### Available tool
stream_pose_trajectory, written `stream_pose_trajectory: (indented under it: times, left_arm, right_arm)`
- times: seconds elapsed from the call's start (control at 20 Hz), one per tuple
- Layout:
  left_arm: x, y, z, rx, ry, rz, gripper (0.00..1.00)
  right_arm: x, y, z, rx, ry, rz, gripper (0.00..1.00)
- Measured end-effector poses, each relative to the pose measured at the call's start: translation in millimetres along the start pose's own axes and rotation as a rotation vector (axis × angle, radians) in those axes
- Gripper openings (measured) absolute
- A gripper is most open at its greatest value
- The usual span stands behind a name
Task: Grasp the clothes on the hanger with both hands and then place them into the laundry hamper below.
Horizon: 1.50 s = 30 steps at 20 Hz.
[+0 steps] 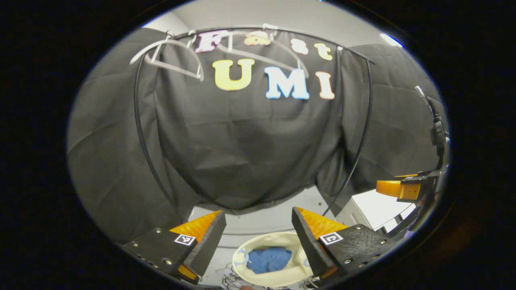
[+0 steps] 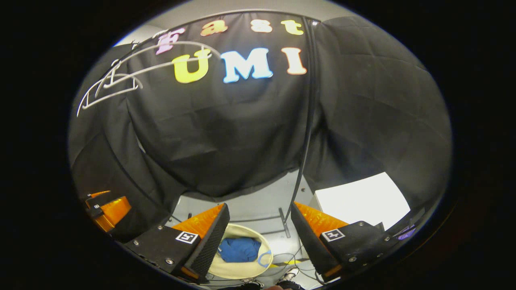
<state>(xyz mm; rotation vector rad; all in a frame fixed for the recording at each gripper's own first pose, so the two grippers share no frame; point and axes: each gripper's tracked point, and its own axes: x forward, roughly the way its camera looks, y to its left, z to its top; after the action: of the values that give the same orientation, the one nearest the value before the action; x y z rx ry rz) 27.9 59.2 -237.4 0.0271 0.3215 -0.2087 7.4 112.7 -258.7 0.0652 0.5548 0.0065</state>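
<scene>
A blue garment [image 1: 269, 259] lies bunched inside the cream laundry hamper [image 1: 246, 245] on the floor; in the right gripper view the same garment [image 2: 239, 249] rests in the hamper [image 2: 238, 270]. Bare white hangers [image 1: 173, 54] hang from the rail at the upper left, also seen as hangers [image 2: 111, 86]. My left gripper [image 1: 258, 227] is open high above the hamper with nothing between its fingers. My right gripper [image 2: 258, 223] is open too, empty, above the hamper. The other gripper [image 1: 403, 189] shows at the far right of the left gripper view.
A black rack frame [image 2: 308, 121] stands before the cloth wall. A white box [image 2: 360, 199] sits to the right on the grey floor. Cables [image 2: 290, 257] lie on the floor near the hamper. The other gripper [image 2: 107, 211] shows at the lower left.
</scene>
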Motion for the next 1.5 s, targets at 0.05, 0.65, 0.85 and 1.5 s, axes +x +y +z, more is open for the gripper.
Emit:
stream_pose_trajectory:
  times: [0.05, 0.65, 0.85, 1.5]
  left_arm:
    - [-7, -7, 24, -0.01, -0.038, 0.002, 0.95]
    - [-100, -74, 182, -0.107, -0.383, 0.183, 0.94]
    - [-146, -95, 213, -0.165, -0.517, 0.23, 0.94]
    - [-206, -74, 200, -0.17, -0.526, 0.288, 0.94]
  right_arm:
    - [-5, -8, 17, 0.005, -0.042, -0.004, 0.95]
    - [-78, -136, 169, -0.053, -0.497, 0.015, 0.95]
    - [-90, -169, 188, -0.042, -0.559, 0.065, 0.92]
    - [-137, -201, 185, 0.003, -0.617, -0.008, 0.91]
